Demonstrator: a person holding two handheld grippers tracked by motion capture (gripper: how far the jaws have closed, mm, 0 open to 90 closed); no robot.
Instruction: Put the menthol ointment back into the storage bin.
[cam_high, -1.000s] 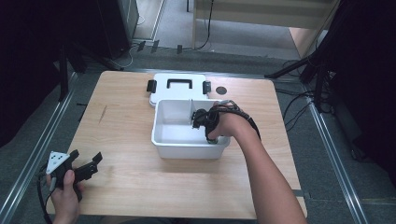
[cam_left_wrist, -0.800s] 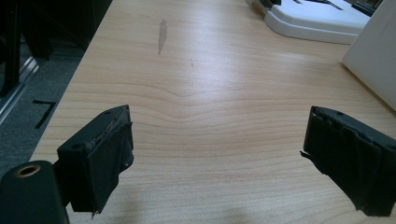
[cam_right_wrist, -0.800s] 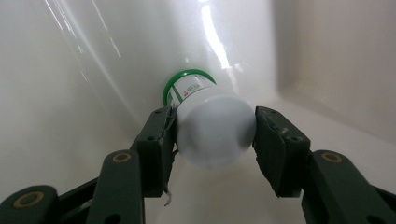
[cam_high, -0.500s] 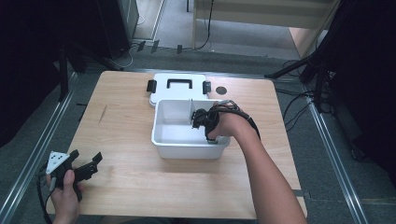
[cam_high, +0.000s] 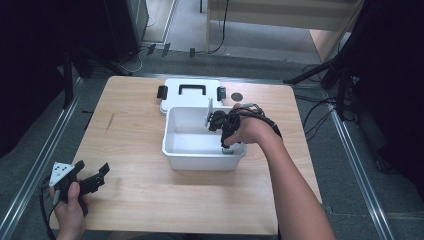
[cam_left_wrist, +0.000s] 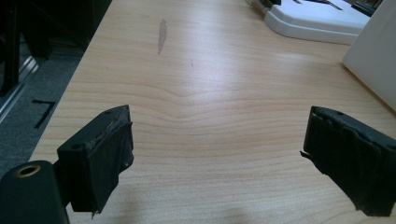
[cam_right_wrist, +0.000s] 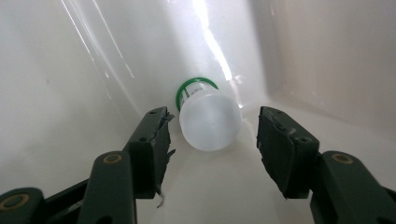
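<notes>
Tabletop white bin (cam_high: 200, 160), bottle (cam_right_wrist: 209, 120) inside

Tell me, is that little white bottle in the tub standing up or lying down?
Lying down. The bottle rests on its side on the tub floor, base toward the camera, green-ringed end against the wall.

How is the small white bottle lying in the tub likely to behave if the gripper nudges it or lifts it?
The bottle lies on its side and looks round, so a nudge would probably roll it across the smooth floor of the tub. Its glossy plastic may slip between the pads. It looks small and thin-walled, so it is probably light. The right gripper, jaws just opened, brackets it without touching.
</notes>
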